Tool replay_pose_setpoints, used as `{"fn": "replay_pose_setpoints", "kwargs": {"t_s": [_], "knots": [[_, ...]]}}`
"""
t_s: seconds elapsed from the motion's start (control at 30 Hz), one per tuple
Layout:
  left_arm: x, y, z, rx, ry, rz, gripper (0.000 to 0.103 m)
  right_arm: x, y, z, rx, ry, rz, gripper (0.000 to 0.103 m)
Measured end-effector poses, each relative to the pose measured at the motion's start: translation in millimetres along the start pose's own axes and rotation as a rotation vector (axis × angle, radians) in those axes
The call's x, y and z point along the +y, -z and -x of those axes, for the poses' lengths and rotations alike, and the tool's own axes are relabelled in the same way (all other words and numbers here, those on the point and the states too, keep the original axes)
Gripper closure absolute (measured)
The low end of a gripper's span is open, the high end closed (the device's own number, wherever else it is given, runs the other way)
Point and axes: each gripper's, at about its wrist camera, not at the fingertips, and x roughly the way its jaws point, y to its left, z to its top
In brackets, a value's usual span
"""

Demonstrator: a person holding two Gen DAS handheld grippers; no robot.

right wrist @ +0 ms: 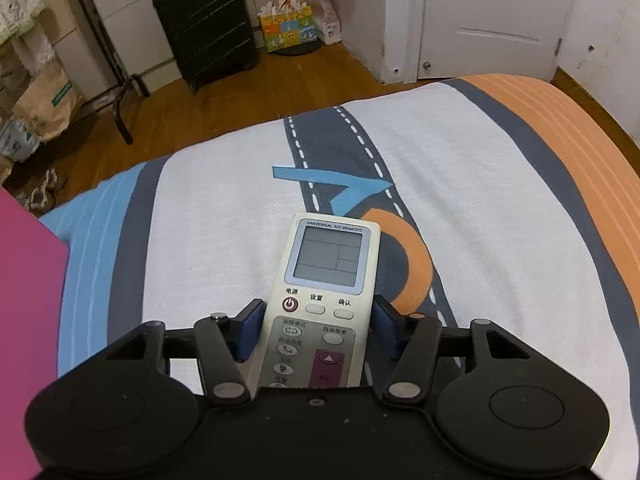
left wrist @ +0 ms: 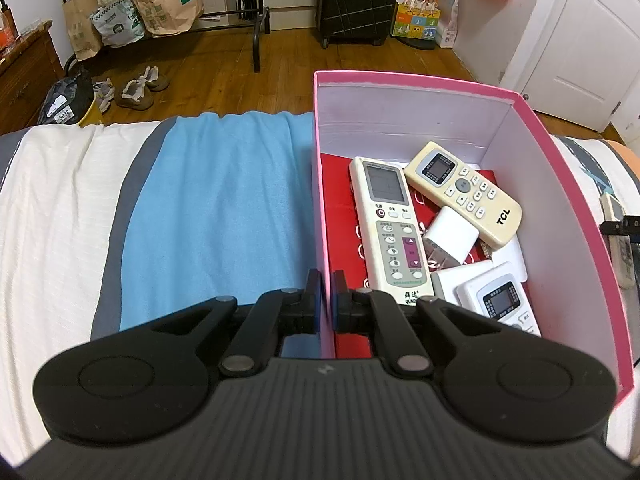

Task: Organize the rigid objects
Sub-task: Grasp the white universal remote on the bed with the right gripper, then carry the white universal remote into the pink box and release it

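On the bed (right wrist: 460, 184), the right tongs (right wrist: 316, 330) clamp a remote (right wrist: 326, 276) at its sides, screen toward 12 o'clock. Left tongs (left wrist: 326, 300), nearly closed, pinch the pink box (left wrist: 560, 200) wall at 6 o'clock; three remotes and a charger (left wrist: 452, 236) lie inside.

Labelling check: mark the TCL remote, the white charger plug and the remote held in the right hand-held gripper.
TCL remote (left wrist: 466, 190): left wrist view, on its round centre button.
White charger plug (left wrist: 452, 234): left wrist view, top face.
Held remote (right wrist: 328, 258): right wrist view, its screen.
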Motion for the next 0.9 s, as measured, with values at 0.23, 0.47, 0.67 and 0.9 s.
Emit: {"fn": "replay_pose_setpoints", "kwargs": {"t_s": [0.23, 0.47, 0.67, 0.9], "knots": [[0, 0, 0, -0.001, 0.0, -0.002, 0.099, 7, 10, 23, -0.035, -0.038, -0.022, 0.042], [-1, 0, -1, 0.0, 0.0, 0.002, 0.099, 23, 23, 67, -0.155, -0.082, 0.008, 0.042], [2, 1, 0, 0.0, 0.008, 0.016, 0.099, 50, 36, 116, -0.273, -0.234, 0.037, 0.042], [1, 2, 1, -0.001, -0.006, 0.006, 0.099, 108, 36, 151, -0.323, -0.463, 0.01, 0.042]]}}
